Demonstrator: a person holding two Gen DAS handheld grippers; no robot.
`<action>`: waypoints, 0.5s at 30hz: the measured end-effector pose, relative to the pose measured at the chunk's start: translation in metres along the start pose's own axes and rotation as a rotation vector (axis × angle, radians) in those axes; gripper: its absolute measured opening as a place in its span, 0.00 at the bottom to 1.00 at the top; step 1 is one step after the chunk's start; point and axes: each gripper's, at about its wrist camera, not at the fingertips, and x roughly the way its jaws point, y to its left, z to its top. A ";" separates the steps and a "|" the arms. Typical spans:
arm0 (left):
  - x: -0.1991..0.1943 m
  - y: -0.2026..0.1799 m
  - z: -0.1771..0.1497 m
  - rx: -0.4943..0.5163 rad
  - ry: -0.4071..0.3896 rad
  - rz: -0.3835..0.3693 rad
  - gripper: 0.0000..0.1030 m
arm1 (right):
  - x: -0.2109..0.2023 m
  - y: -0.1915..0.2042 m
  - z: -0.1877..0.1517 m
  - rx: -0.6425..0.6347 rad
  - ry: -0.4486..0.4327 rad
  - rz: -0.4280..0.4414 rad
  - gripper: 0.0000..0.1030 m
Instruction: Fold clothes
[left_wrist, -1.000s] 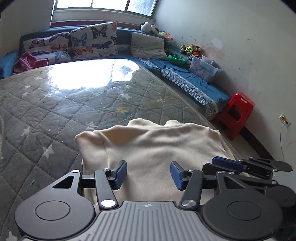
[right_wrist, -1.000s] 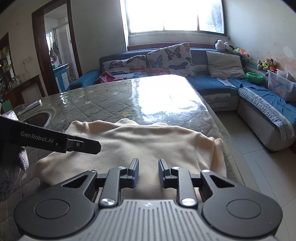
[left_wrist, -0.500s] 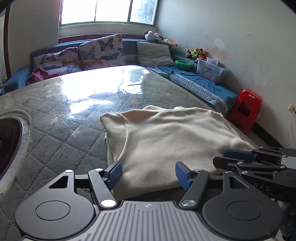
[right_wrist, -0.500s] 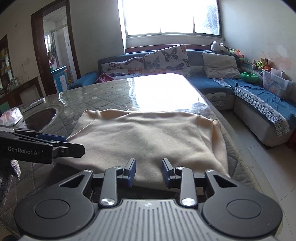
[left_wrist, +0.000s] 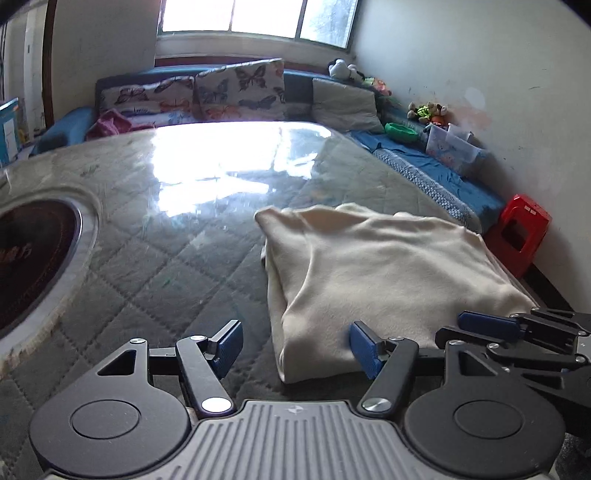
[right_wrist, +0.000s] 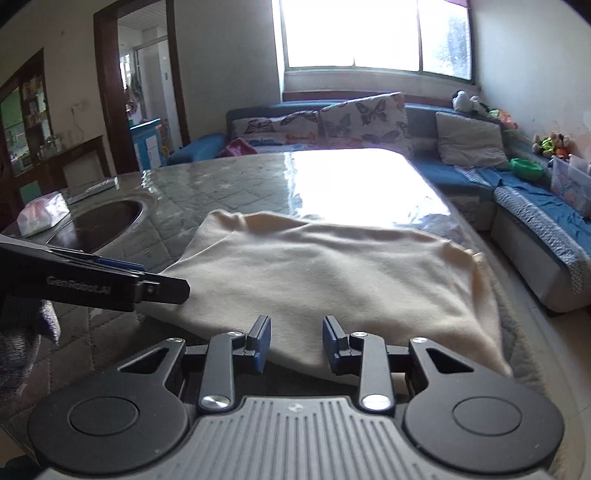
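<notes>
Ahead of both finger pairs: cream cloth lying folded on quilted table, near edge just past the fingertips.
Cloth placement: spread flat and squared toward the holder, probably so the near hem offers itself for the next fold; far edge rumpled, one side draping toward table rim in right view.
Left gripper: fingers released, spread wide, grasping nothing; near left corner of cloth lying between them, closer to the right finger.
Right gripper: fingers parted moderately, released, nothing clamped; near hem just beyond the tips, apparently not touching.
Why so held: both sets parted and aimed at the hem, judged as readiness to pinch two points of the near edge together.
Left pose: low over table, pointing forward and slightly down, level side to side; right gripper's tips visible beside its right finger.
Right pose: low, level, centred on the hem; left gripper's body crossing well off its left finger, over cloth corner.
Off left fingers: dark round inset in table, well apart from cloth.
Step judged: between folds, hem not yet gripped.
</notes>
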 end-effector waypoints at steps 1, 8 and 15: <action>0.000 0.001 -0.001 0.000 0.001 -0.001 0.65 | 0.000 0.000 -0.001 -0.003 0.001 -0.001 0.30; -0.003 0.007 -0.002 -0.017 0.000 0.000 0.65 | -0.026 -0.031 -0.001 0.087 -0.060 -0.068 0.30; -0.007 0.011 -0.003 -0.037 0.000 -0.004 0.67 | -0.022 -0.075 -0.012 0.189 -0.031 -0.174 0.29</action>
